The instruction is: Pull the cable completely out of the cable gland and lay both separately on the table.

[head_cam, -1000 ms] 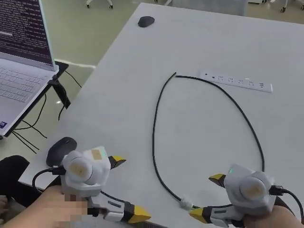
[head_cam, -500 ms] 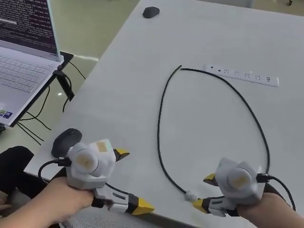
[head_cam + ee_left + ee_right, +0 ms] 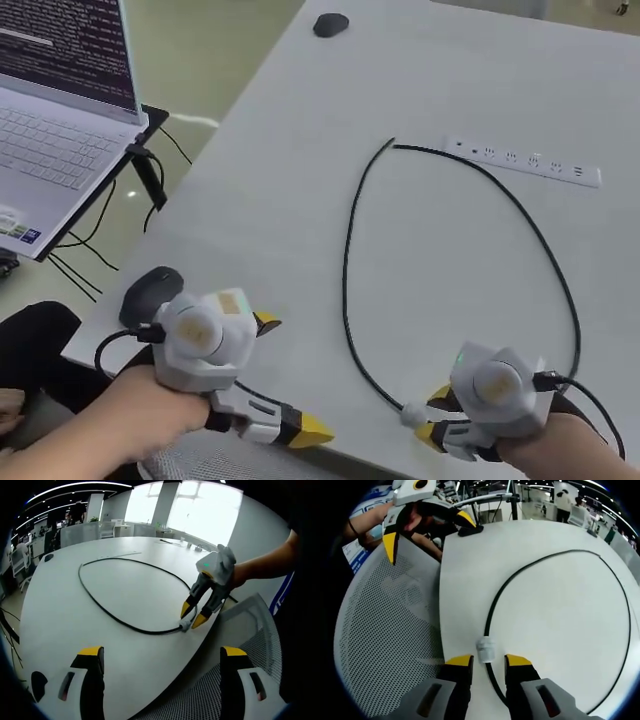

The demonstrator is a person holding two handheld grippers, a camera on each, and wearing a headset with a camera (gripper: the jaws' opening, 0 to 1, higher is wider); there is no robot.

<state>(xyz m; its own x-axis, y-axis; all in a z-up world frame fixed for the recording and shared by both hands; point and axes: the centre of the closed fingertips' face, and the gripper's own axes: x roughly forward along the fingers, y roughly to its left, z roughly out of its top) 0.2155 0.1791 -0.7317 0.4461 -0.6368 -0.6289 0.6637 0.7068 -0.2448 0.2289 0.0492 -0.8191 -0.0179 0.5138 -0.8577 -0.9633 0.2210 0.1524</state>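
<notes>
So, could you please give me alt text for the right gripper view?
The right tongs, jaws open, sit just short of a white cable gland on a black cable that loops across the white table. The left tongs, open, hang at upper left over a mesh chair.

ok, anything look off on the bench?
Nothing spilled or visibly damaged. Two small things: the gland lies close to the table edge, cable threaded through it, just ahead of the right gripper and its open jaws. The cable loop also has one sharp bend at its far end, near the power strip.
</notes>
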